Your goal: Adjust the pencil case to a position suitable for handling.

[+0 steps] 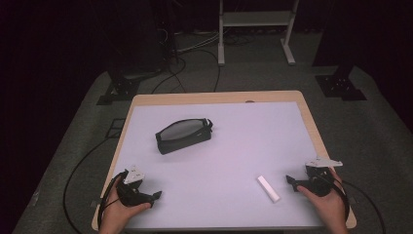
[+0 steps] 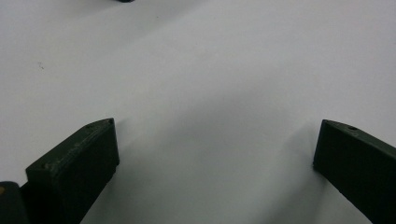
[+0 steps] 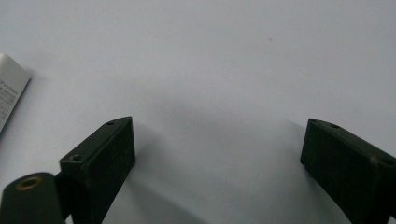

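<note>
The left tool point(image 1: 157, 195) rests at the near left corner of the table point(image 1: 292, 97), held in the person's left hand point(image 1: 119, 209). Its jaws stand wide apart with nothing between them; in the left gripper view the left tool point(image 2: 215, 140) has bare white table surface between its 2 black jaws.

The right tool point(image 1: 290, 181) sits at the near right edge, held in the right hand point(image 1: 326, 202). Its jaws are also wide and hold nothing, as the right gripper view shows for the right tool point(image 3: 217, 140).

A small white box point(image 1: 269, 188) lies flat on the table just beside the right tool, apart from its jaws; its printed corner point(image 3: 10, 88) shows at the left edge of the right gripper view.

A black pouch point(image 1: 184, 135) lies toward the middle left of the table, well apart from both tools.
</note>
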`<state>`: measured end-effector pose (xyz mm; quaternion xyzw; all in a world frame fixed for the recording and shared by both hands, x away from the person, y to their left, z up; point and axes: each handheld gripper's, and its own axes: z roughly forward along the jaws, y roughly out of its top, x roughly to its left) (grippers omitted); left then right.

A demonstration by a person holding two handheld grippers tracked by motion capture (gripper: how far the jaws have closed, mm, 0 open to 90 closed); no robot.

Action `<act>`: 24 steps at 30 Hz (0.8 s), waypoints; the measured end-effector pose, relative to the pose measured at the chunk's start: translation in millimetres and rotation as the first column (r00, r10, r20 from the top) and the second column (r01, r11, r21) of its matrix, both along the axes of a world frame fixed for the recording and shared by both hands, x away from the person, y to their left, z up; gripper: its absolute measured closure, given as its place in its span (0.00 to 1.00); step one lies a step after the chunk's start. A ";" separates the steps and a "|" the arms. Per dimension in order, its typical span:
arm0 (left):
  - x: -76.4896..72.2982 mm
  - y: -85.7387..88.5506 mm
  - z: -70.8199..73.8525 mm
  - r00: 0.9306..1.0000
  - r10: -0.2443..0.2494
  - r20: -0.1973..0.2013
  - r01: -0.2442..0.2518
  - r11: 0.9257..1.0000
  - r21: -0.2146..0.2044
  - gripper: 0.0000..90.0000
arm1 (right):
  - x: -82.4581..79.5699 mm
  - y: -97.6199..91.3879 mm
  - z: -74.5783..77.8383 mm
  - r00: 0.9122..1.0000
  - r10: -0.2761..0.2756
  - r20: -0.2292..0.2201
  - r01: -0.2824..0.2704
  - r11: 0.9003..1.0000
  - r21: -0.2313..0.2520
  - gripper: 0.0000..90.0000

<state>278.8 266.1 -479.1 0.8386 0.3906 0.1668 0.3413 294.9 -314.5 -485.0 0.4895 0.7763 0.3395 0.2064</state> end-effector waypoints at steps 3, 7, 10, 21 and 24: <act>0.2 0.1 0.2 1.000 0.000 0.001 0.000 1.000 0.002 0.00 | 0.0 0.0 0.0 1.000 0.000 0.000 0.000 1.000 0.000 0.10; -0.4 3.8 2.5 1.000 0.024 0.008 -0.024 1.000 -0.010 0.07 | -0.1 0.1 0.0 1.000 -0.001 0.000 0.001 1.000 0.000 0.10; -0.4 4.5 3.7 0.999 0.038 0.005 -0.038 0.999 -0.019 0.11 | -0.2 0.1 0.0 1.000 -0.001 0.000 0.001 1.000 0.000 0.10; 5.0 5.6 15.0 0.997 0.074 0.022 -0.073 0.996 -0.052 0.16 | -0.2 0.2 0.0 1.000 -0.001 0.000 0.001 1.000 -0.002 0.10; 7.9 4.2 20.4 0.996 0.080 0.036 -0.078 0.995 -0.059 0.16 | -0.2 0.2 0.0 1.000 -0.001 0.000 0.001 1.000 -0.001 0.10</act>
